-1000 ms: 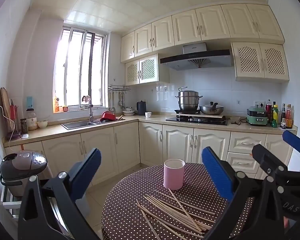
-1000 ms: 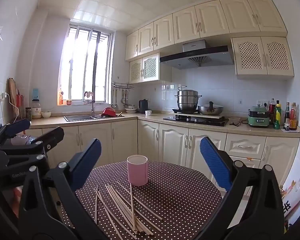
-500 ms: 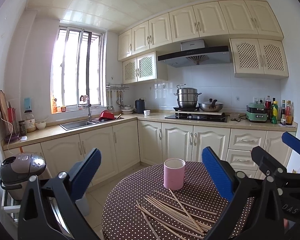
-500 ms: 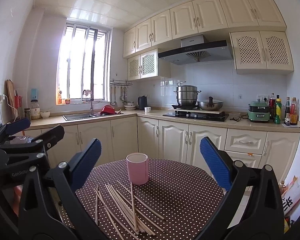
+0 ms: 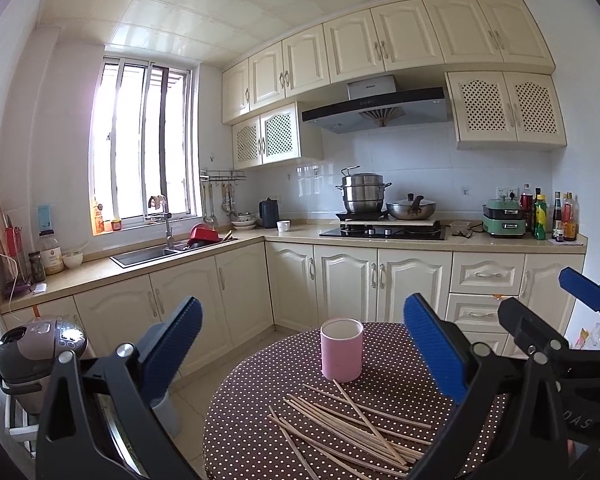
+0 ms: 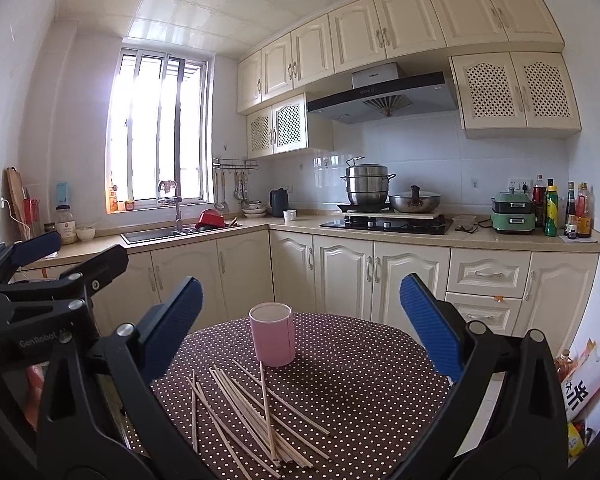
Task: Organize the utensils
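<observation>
The left gripper [image 5: 300, 352] hangs above the dotted surface [image 5: 260, 400], jaws wide open and holding nothing. The right gripper [image 6: 300, 324] does the same. A pink cup [image 5: 341, 350] stands between the jaws, and the sticks [image 5: 348, 426] lie loose just below it.

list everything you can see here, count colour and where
round table with brown polka-dot cloth: one, foreground
pink cylindrical cup: one, upright on table, far side
thin wooden chopsticks: a loose pile, too overlapped to count, pale wood, flat on table in front of cup
stacked steel steamer pot: one, silver, on hob
steel wok with lid: one, beside steamer
green electric cooker: one, right counter
red bowl: one, by sink
left claw: open, blue pads, above table
right claw: open, blue pads, above table
</observation>
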### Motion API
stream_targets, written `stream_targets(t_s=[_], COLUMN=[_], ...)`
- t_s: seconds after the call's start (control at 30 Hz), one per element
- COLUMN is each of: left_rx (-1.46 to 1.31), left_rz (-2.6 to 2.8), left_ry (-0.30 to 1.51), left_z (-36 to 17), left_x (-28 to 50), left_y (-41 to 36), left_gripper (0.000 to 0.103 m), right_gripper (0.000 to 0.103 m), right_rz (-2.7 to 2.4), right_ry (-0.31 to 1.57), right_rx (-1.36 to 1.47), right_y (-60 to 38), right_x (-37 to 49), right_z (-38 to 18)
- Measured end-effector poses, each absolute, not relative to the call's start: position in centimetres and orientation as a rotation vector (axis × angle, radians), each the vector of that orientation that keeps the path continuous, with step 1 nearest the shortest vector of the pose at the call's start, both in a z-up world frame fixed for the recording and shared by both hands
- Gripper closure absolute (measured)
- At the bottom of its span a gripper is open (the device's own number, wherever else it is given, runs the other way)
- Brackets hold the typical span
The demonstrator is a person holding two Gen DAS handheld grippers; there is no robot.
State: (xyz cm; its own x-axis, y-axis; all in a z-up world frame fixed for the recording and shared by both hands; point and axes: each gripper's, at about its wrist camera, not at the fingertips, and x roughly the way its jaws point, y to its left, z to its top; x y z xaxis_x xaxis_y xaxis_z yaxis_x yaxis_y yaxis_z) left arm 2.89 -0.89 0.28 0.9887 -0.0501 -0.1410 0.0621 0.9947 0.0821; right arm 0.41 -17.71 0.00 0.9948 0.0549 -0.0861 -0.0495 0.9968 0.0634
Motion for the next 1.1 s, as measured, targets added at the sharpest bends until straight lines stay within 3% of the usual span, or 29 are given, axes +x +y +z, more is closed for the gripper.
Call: stream_targets(t_s=[1.1], left_rx=[0.087], left_rz=[-0.044], left_ry=[0.164], left_z=[0.2], left_x=[3.3], left_y=[-0.1], left_gripper=[0.004], right_gripper=[0.006], right_rz=[0.090], right_ry=[0.108], right_rx=[0.065], right_y=[-17.2], right_x=[0.8], right_z=[-0.4])
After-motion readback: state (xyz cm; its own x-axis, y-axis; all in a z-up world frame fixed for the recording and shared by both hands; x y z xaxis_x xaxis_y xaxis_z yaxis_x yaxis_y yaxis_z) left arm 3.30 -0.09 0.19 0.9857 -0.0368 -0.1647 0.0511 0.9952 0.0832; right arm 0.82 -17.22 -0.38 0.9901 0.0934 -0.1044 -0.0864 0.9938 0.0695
